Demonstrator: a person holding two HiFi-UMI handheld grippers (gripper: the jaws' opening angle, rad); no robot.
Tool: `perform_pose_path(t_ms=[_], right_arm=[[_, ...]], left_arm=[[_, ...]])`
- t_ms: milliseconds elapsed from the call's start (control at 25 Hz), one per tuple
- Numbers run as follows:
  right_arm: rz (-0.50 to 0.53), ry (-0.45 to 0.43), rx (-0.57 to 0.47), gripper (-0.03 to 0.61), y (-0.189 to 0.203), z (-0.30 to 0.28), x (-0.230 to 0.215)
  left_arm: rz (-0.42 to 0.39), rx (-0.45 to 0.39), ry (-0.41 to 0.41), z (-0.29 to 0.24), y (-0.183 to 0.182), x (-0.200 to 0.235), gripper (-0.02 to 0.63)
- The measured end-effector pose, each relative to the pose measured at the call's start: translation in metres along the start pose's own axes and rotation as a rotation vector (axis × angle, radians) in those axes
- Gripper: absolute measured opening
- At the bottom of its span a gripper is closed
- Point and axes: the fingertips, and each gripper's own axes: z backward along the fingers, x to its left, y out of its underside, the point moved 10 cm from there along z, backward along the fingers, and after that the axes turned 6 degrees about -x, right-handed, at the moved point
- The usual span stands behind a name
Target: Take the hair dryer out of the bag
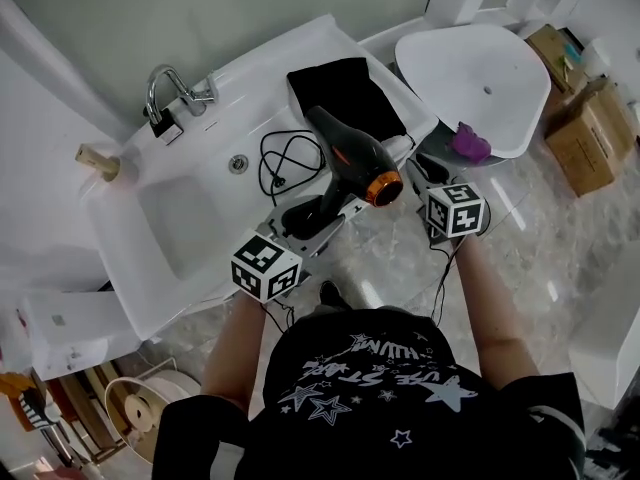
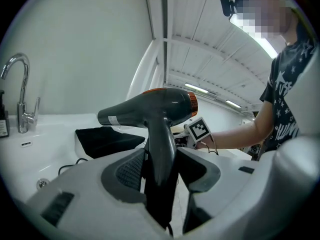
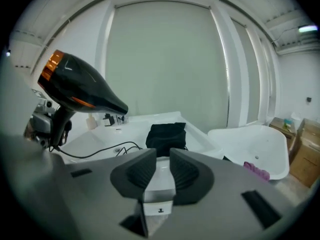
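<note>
Left gripper (image 1: 318, 218) (image 2: 160, 169): jaws clamped on the handle of the hair dryer (image 1: 350, 153) (image 2: 150, 109), one pad on each side. The handle stands upright between them.

Hair dryer: dark body with an orange ring at its rear end. It is held in the air over the front edge of the white sink counter (image 1: 260, 78), fully out of the bag. The nozzle points toward the back of the counter. From the right gripper view the dryer (image 3: 80, 86) hangs clear above the counter.

Black bag (image 1: 345, 93) (image 2: 105, 139) (image 3: 166, 134): lies on the counter to the right of the basin, behind the dryer.

Black cord (image 1: 285, 158): lies in loose loops on the counter, just beside the bag's left edge.

Right gripper (image 1: 418, 173) (image 3: 160, 169): to the right of the dryer and not touching it. Its jaws stand a narrow gap apart with nothing between them.

Faucet (image 1: 165, 88) stands at the back left of the basin. A purple cloth (image 1: 468, 143) lies beside a second white basin (image 1: 480, 78) to the right.
</note>
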Motion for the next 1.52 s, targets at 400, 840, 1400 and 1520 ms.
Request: perform_pose_path(t_ms=[400,840,1400,1520], right_arm=[[0.049,-0.039,-0.111,0.006,-0.018,0.055,0.02],[0.046,-0.072,-0.19,0.006,-0.011,0.131,0.029],[-0.006,-0.108,-0.189,0.005,0.023,0.21,0.042],[-0.011,-0.112,-0.197,0.005,0.026,0.223,0.045]], left_arm=[[0.0,-0.049,-0.08,-0.004,-0.001,-0.036,0.204],[0.017,-0.098,-0.154,0.007,0.005,-0.089,0.204],[0.039,-0.147,-0.194,0.03,0.022,-0.155,0.204],[0.031,-0.154,-0.193,0.033,0.024,-0.167,0.204]])
